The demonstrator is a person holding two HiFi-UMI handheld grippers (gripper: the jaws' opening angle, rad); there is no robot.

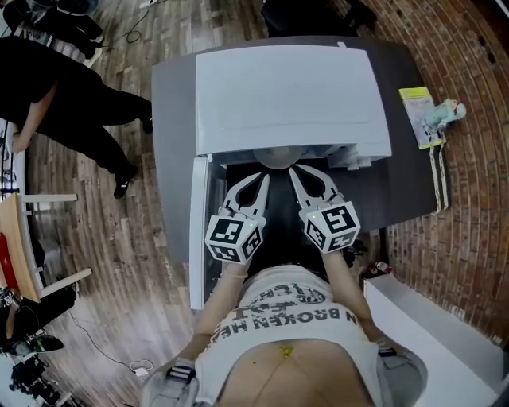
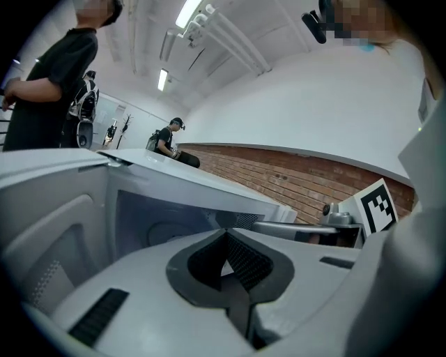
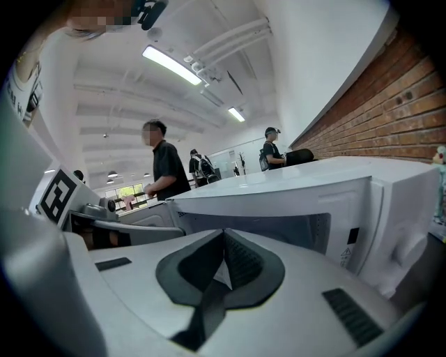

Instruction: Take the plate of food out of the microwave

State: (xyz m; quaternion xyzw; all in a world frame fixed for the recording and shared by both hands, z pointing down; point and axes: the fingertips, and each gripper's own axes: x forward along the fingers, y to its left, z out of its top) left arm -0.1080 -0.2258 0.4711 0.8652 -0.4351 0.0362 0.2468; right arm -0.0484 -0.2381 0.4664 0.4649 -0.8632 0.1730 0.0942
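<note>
Dark worktop [image 1: 171,119] carries the microwave [image 1: 286,95], door open, plate [image 1: 278,157] just inside its mouth; left tongs [image 1: 261,181] and right tongs [image 1: 293,172] sit closed on nothing just short of it, so I'd spread both first, then pinch opposite rims level.

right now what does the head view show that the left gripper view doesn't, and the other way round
Head view only: the dark table, the wooden floor and a yellow packet at the table's edge. Left gripper view only: the microwave's cavity, ceiling lights and a distant person. Both: the microwave with its door open, the shut left gripper and part of the right gripper.
</note>
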